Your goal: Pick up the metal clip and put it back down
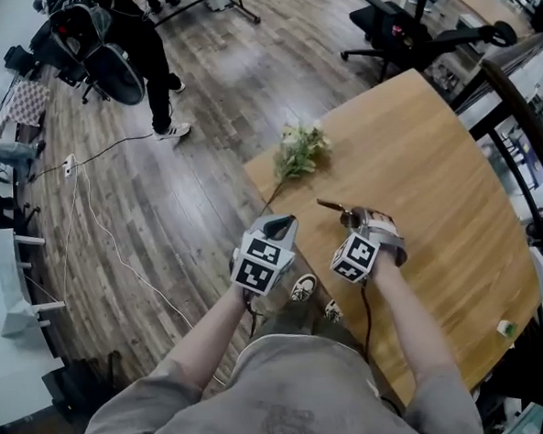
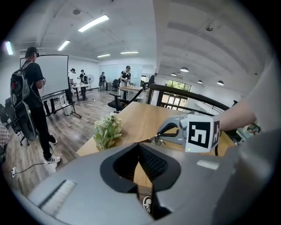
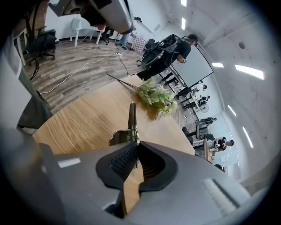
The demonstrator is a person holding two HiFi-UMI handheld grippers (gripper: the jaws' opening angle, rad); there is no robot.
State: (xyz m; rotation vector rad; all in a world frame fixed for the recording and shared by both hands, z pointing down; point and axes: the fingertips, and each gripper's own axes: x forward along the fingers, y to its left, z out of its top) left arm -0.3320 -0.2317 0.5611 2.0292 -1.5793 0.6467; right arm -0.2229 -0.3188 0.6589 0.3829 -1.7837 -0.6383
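The metal clip is a slim dark spring clamp, and my right gripper is shut on its rear end, just above the wooden table near its left edge. In the right gripper view the clip sticks out forward from between the pads, pointing towards the flowers. The left gripper view shows the same clip under the right gripper. My left gripper hangs beside it, just off the table's edge, with its jaws shut and nothing between them.
A bunch of pale green artificial flowers lies at the table's far left edge, its stem reaching towards the grippers. A small green object sits at the near right. A person and office chairs stand on the wooden floor beyond.
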